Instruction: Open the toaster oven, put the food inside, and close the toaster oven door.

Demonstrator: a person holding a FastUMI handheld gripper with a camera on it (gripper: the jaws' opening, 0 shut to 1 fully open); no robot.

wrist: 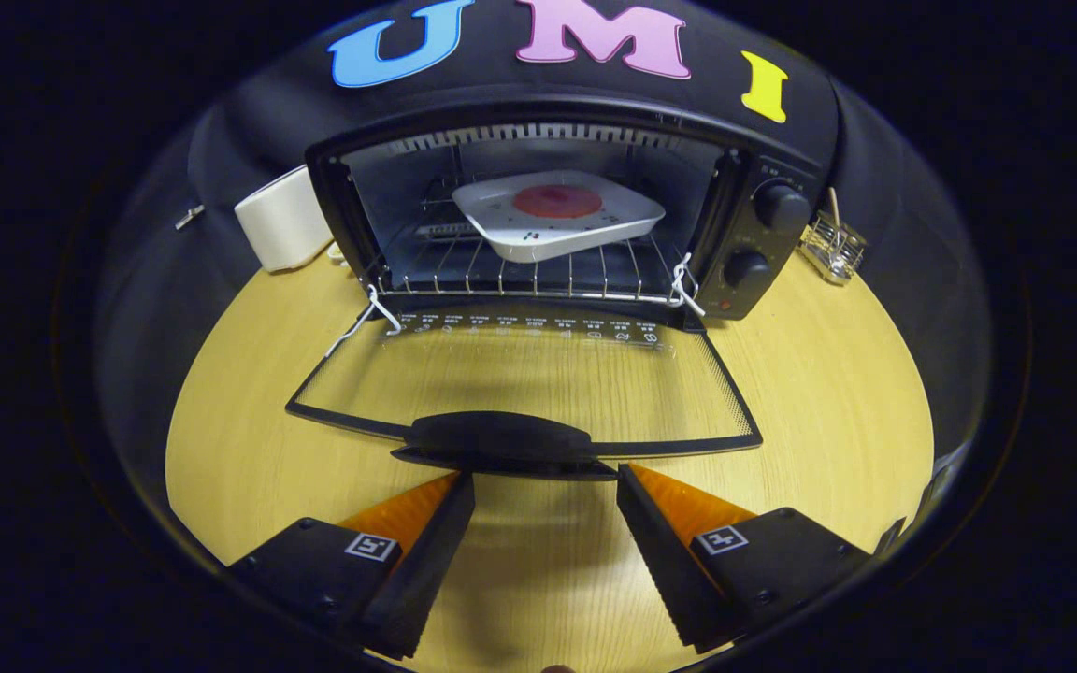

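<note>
A black toaster oven (763,234) stands on the wooden table with its glass door (520,374) folded fully down toward me. Inside, on the wire rack (464,266), rests a white plate (595,224) carrying a round red piece of food (557,200). The door's black handle (501,439) lies just ahead of my fingertips. My gripper (546,481) is open, its black and orange fingers (436,537) spread wide on either side of the handle's width, a little below it, with nothing between them.
A white box-shaped object (284,220) sits left of the oven. A small clear item (833,248) lies to its right. Two control knobs (779,207) are on the oven's right panel. Bare wooden tabletop (828,421) surrounds the door.
</note>
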